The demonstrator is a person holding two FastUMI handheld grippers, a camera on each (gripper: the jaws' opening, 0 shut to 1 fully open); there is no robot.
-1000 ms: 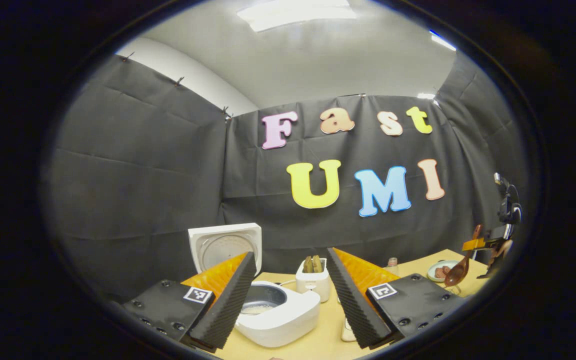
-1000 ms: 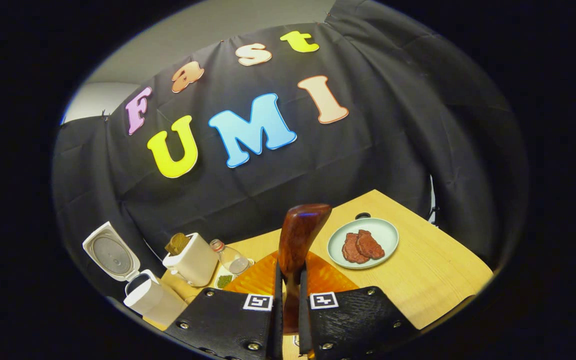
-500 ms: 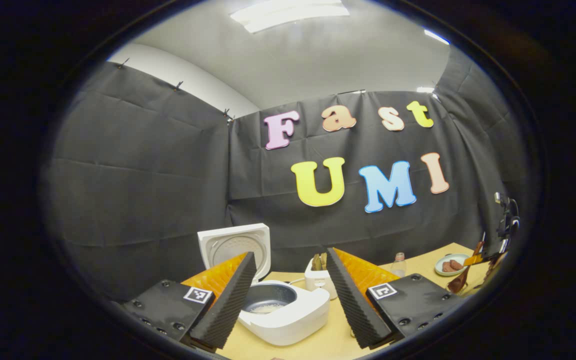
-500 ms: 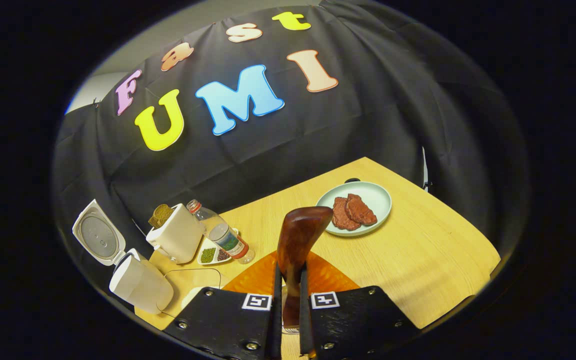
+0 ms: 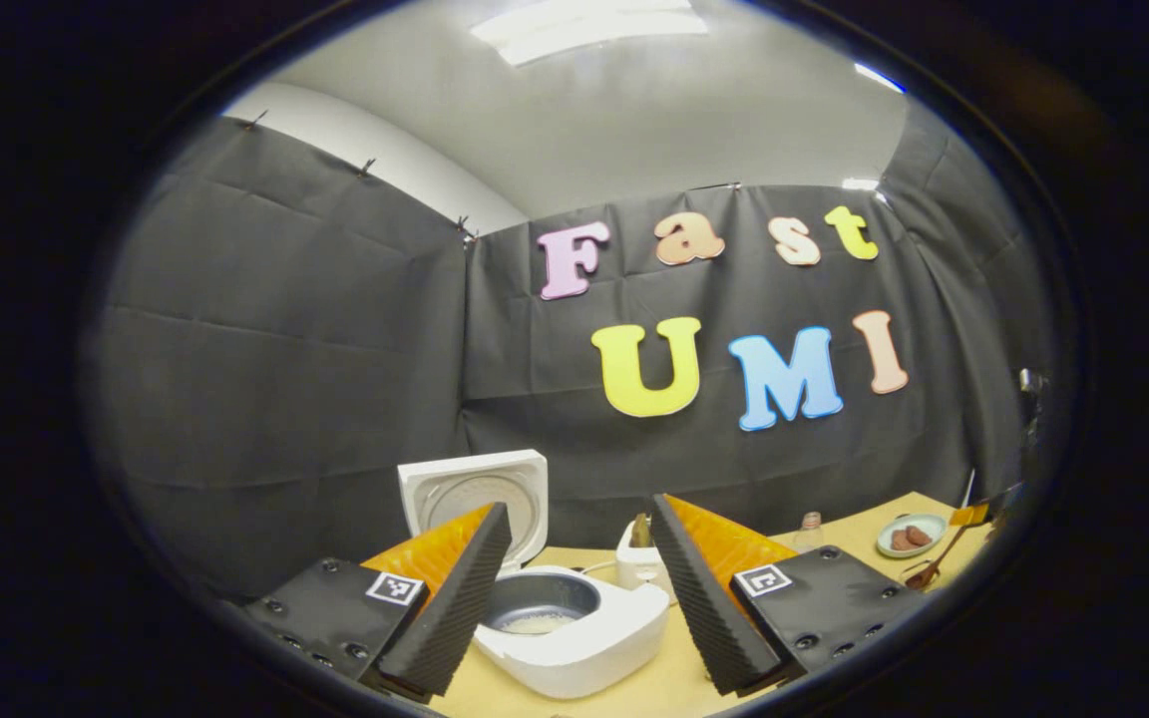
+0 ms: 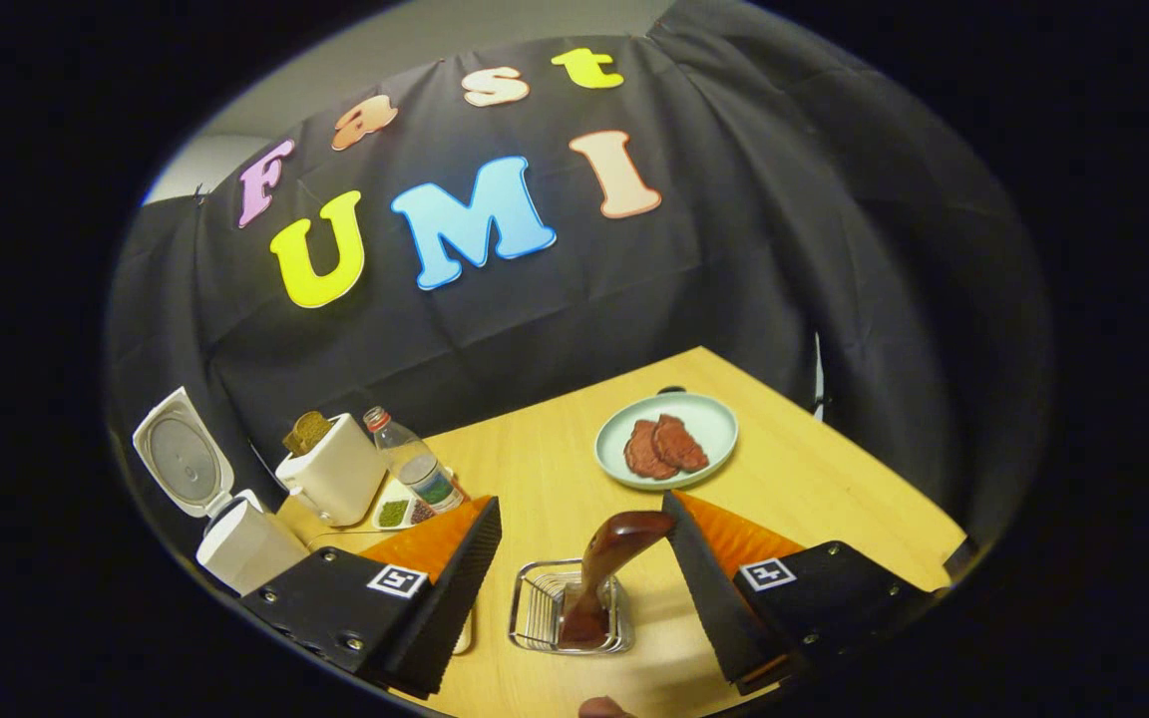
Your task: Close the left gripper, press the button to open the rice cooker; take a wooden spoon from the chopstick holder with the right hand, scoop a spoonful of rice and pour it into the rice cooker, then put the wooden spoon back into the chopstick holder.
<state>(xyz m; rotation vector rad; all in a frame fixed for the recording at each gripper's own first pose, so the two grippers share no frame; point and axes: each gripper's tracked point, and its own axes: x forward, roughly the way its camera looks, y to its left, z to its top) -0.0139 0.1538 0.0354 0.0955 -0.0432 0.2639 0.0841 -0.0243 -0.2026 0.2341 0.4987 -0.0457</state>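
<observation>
The wooden spoon [image 6: 602,578] stands in the wire chopstick holder [image 6: 536,616] on the table [image 6: 834,499], its dark end down inside the basket and its long axis leaning up and to the right in the right gripper view. The right gripper [image 6: 579,519] hangs just above and around it, fingers spread wide, one on each side of the wood and neither touching it, so the spoon looks released rather than held. The spoon lies directly ahead of and below this gripper, between its fingers (any withdrawal should go up along the spoon's lean, to avoid knocking the handle or dragging the holder). Well to the left across the table, the left gripper [image 5: 579,558] also has its fingers parted and empty, with the rice cooker [image 5: 574,638] just beyond its tips, lid [image 5: 475,494] raised, pale rice showing in the pot. Judging by that, the scooping looks done and the return of the spoon looks complete, with the right hand far the nearer of the two to the holder.
</observation>
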